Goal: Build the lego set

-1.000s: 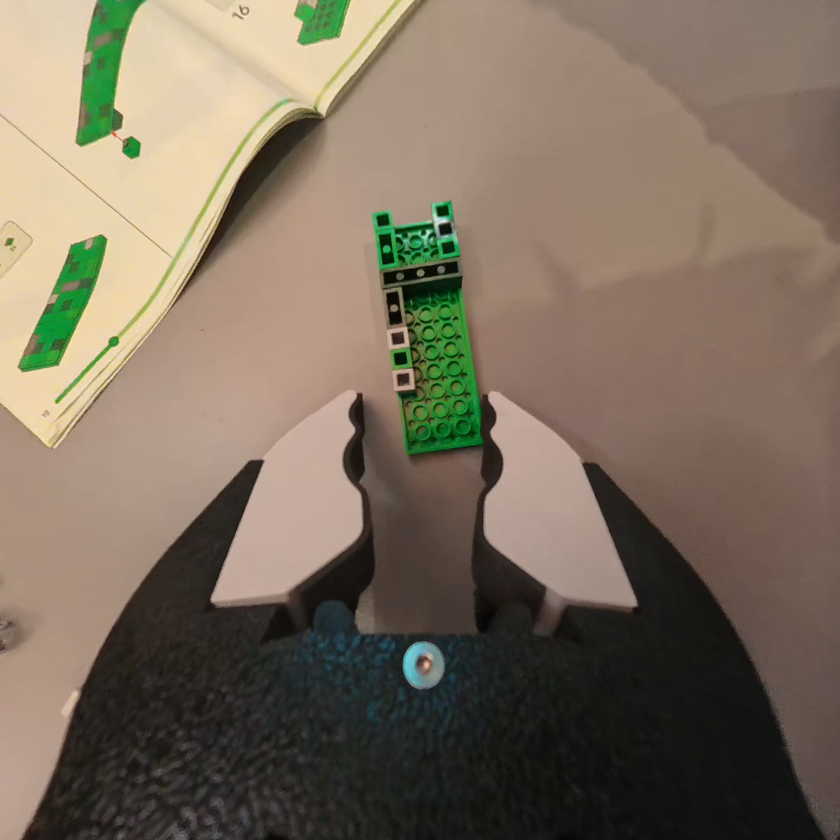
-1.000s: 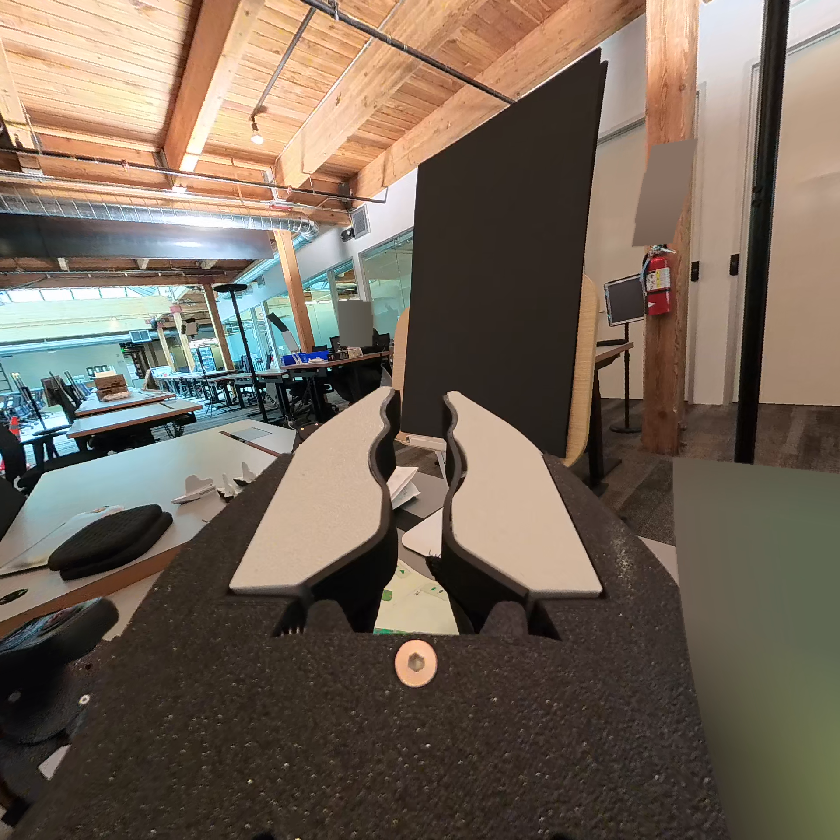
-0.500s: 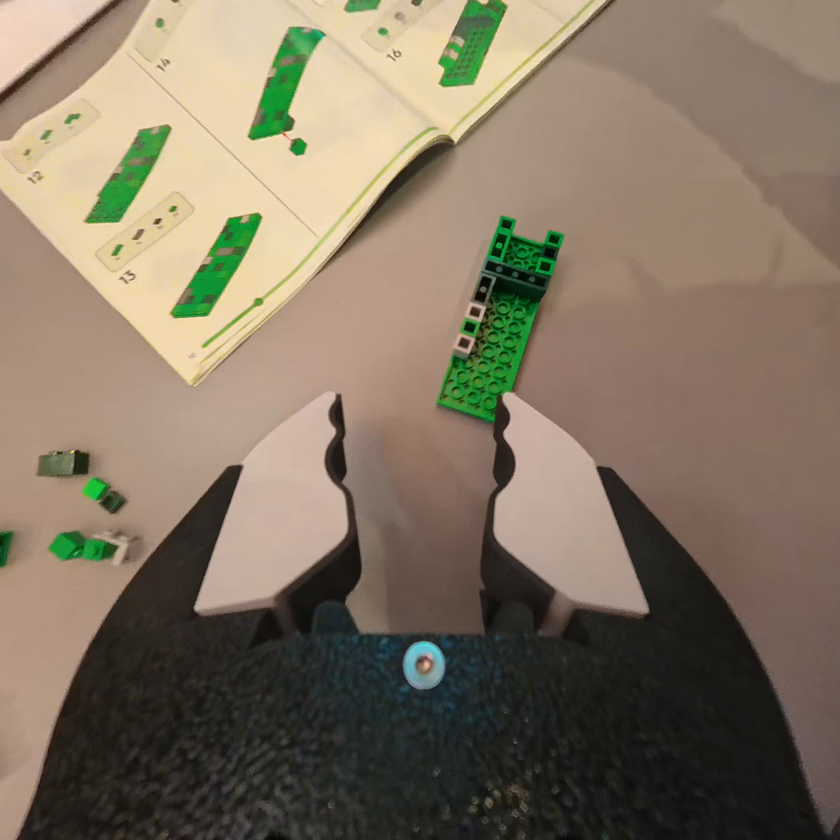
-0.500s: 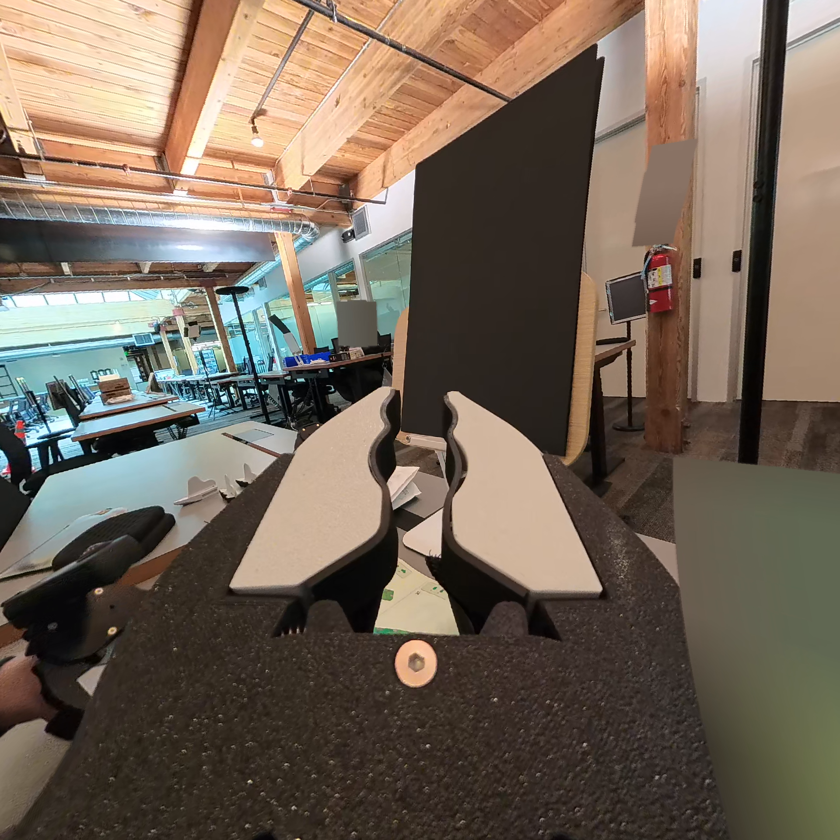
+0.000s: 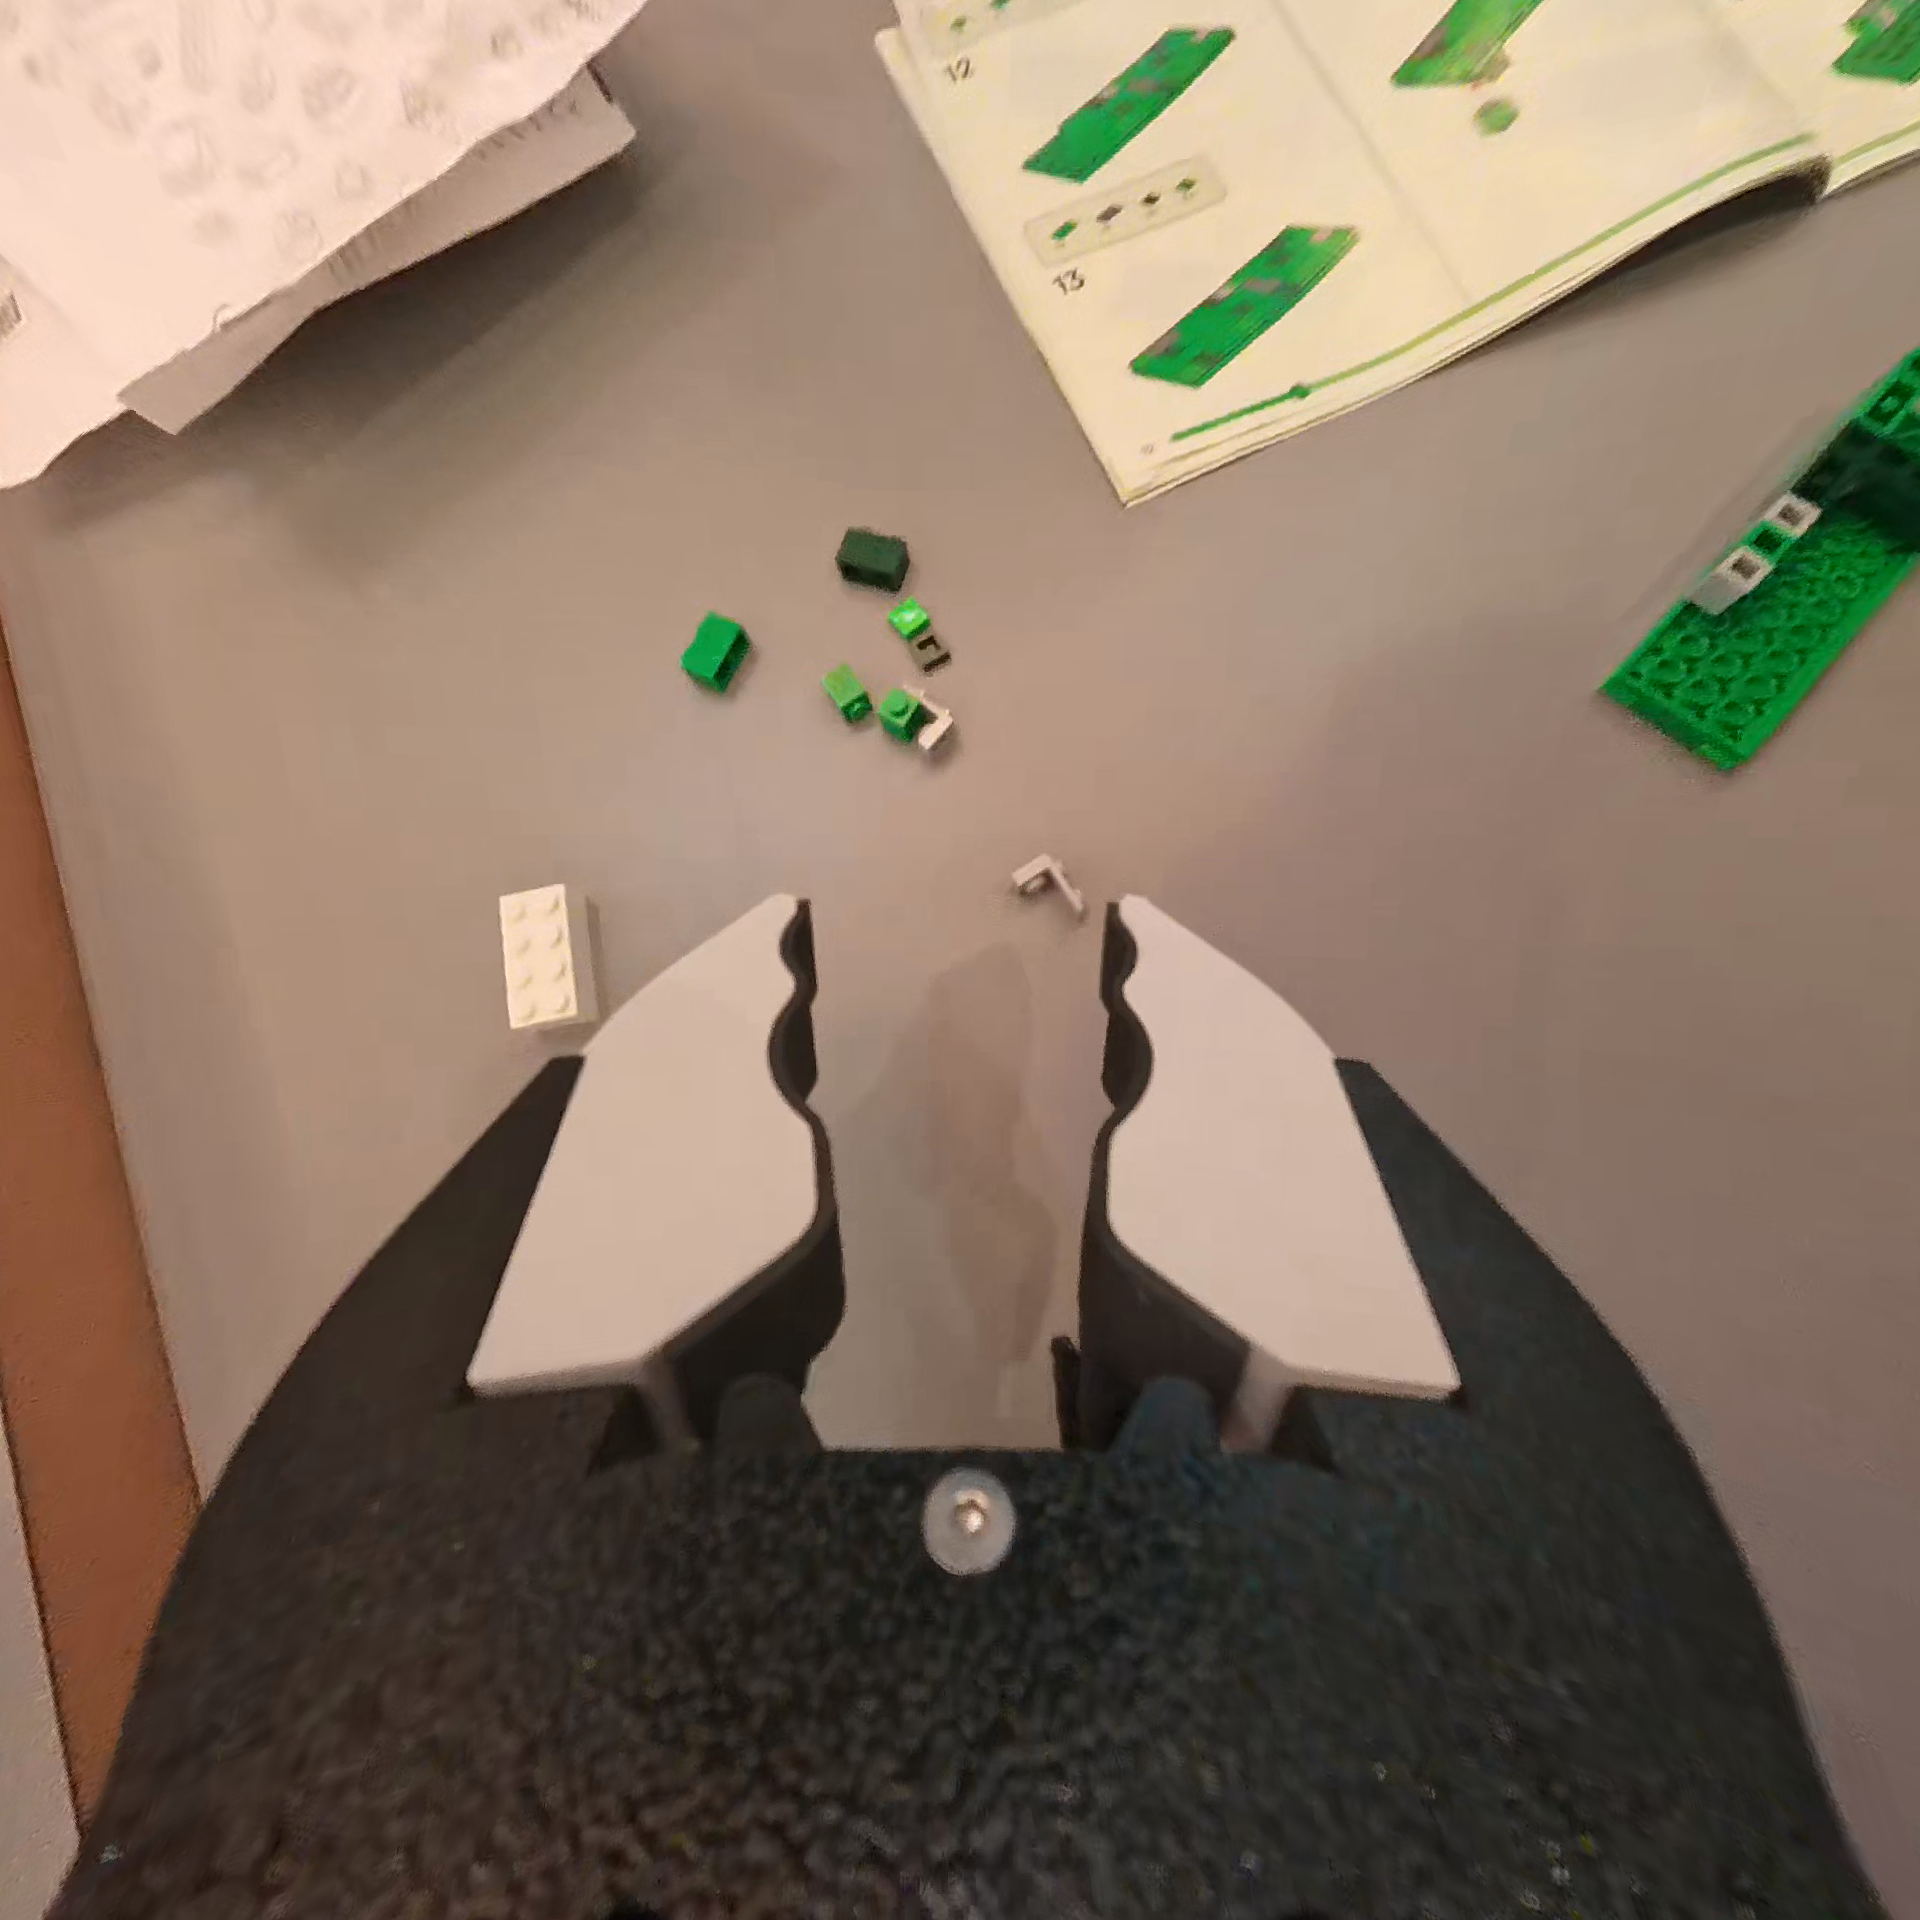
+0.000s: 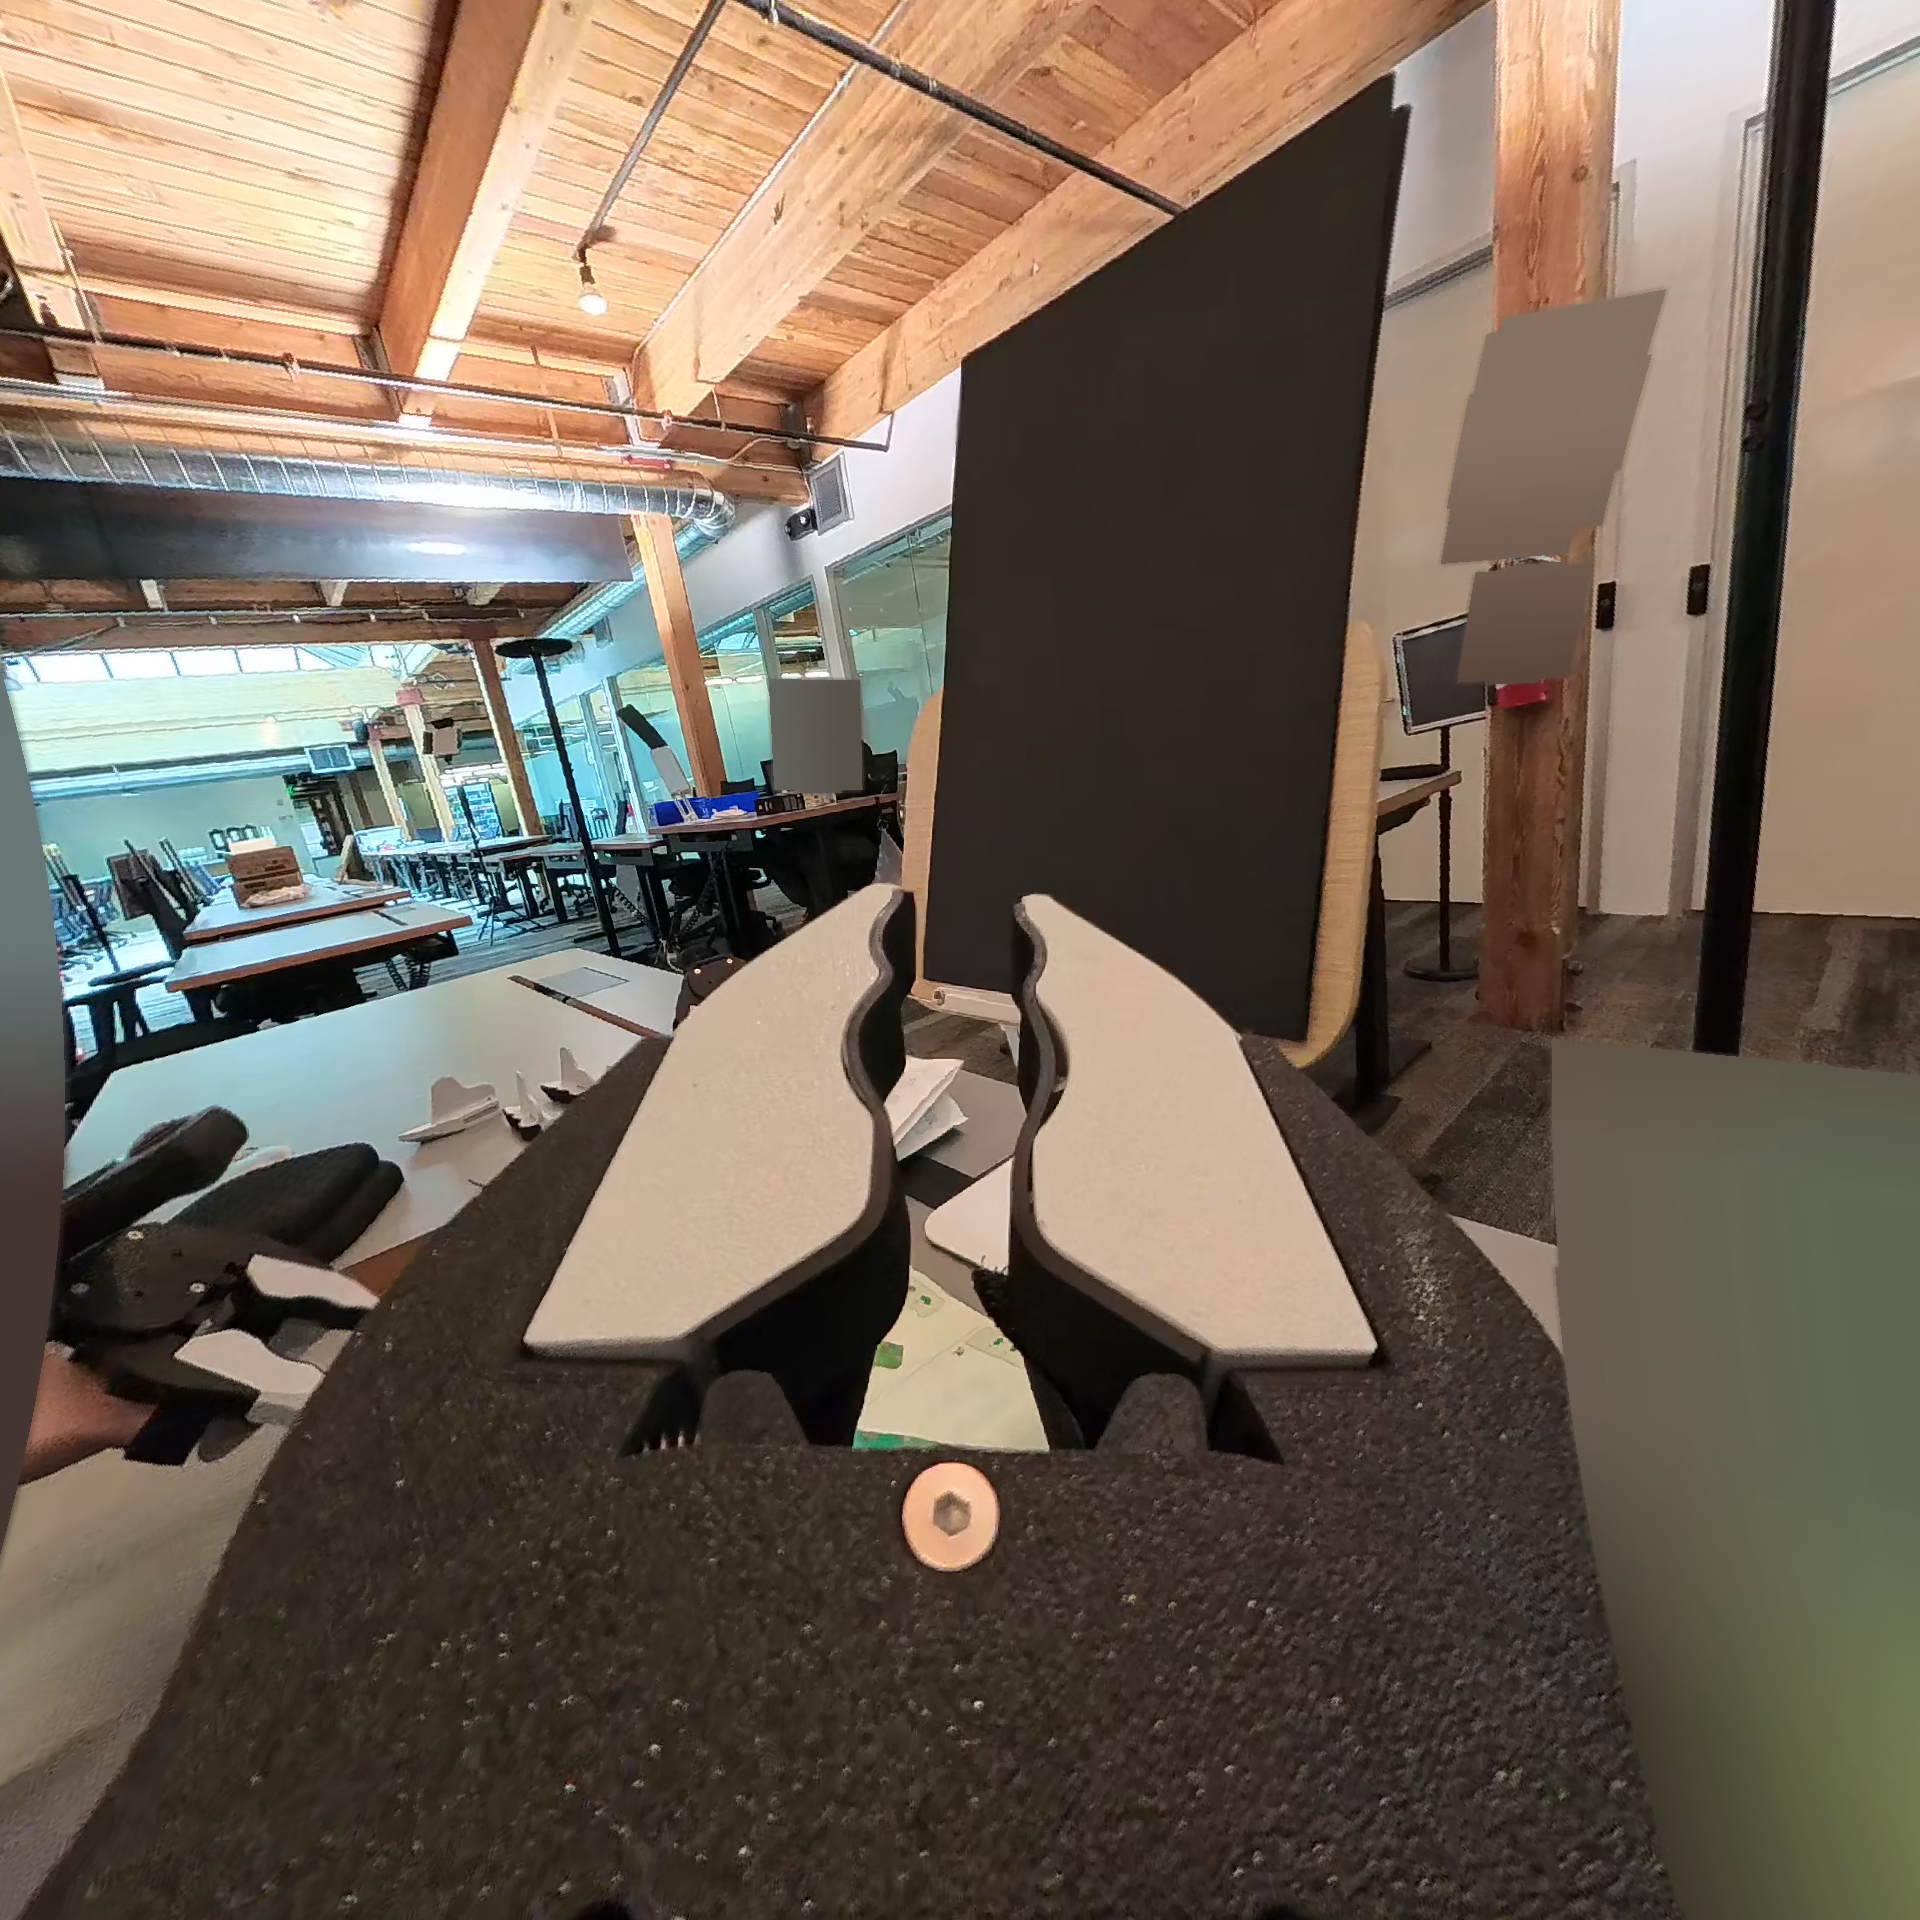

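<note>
My left gripper point(image 5: 956, 920) is open and empty, above the grey table. Ahead of it lies a cluster of small green bricks point(image 5: 878, 665), a bright green brick point(image 5: 715, 651) and a dark green brick point(image 5: 873, 558). A small grey bracket piece point(image 5: 1049, 886) lies just off the right fingertip. A white 2x4 brick point(image 5: 548, 956) lies left of the left finger. The green plate assembly point(image 5: 1787, 613) sits at the far right, blurred. My right gripper point(image 6: 961, 914) points up at the room, its jaws a small gap apart and empty. The left gripper point(image 6: 208, 1320) shows low at the left there.
The open instruction booklet point(image 5: 1403, 208) lies at the top right, and white paper sheets point(image 5: 260, 166) at the top left. The table's brown edge point(image 5: 62, 1039) runs down the left. A black panel point(image 6: 1153, 623) stands beyond the right gripper. The gap from one gripper's tips to the other's is roughly 50 cm. My left gripper's tips are some 4 cm from the small grey bracket piece point(image 5: 1049, 886). From my left tips it is roughly 8 cm to the white 2x4 brick point(image 5: 548, 956); from my right, 55 cm.
My left gripper has swung left, from the green plate assembly to the loose bricks; the assembly has slid to the right edge of view. The right gripper has stayed still.
</note>
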`<state>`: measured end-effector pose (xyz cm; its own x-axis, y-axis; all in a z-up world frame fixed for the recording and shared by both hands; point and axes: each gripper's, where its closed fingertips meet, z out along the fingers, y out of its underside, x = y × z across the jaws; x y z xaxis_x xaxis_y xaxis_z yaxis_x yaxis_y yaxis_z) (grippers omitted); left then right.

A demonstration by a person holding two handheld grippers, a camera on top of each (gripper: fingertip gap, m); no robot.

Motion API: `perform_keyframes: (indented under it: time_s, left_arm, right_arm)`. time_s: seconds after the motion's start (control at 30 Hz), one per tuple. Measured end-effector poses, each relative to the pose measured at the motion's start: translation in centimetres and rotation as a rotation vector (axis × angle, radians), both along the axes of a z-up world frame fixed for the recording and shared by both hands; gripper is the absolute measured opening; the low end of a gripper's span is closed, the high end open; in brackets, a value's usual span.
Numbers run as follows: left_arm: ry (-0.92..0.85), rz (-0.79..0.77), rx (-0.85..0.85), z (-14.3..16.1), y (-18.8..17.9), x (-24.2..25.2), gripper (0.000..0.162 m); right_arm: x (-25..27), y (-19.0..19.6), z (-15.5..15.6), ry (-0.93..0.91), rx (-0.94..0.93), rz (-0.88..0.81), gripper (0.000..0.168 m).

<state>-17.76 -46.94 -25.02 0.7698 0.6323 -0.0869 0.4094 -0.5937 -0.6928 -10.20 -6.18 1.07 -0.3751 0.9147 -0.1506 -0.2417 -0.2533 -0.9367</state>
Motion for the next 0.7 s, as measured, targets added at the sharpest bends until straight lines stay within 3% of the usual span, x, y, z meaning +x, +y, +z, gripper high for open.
perform_keyframes:
  time_s: [0.13,0.3,0.43,0.7]
  left_arm:
    - [-0.029,-0.011,0.010,-0.7,0.7,-0.6,0.043]
    - [-0.054,0.157,0.008,-1.3,0.9,-4.3,0.016]
    - [-0.234,0.214,0.127,-1.9,2.4,-5.6,0.020]
    - [-0.296,0.205,0.084,-2.4,3.2,-6.9,0.016]
  right_arm:
    - [-0.3,-0.7,0.0,-0.011,0.026,0.005,0.017]
    - [-0.3,-1.3,0.2,-0.008,0.042,0.009,0.017]
    - [-0.3,-1.6,0.2,-0.010,0.050,0.011,0.017]
    - [-0.4,-1.7,0.2,-0.009,0.045,0.023,0.017]
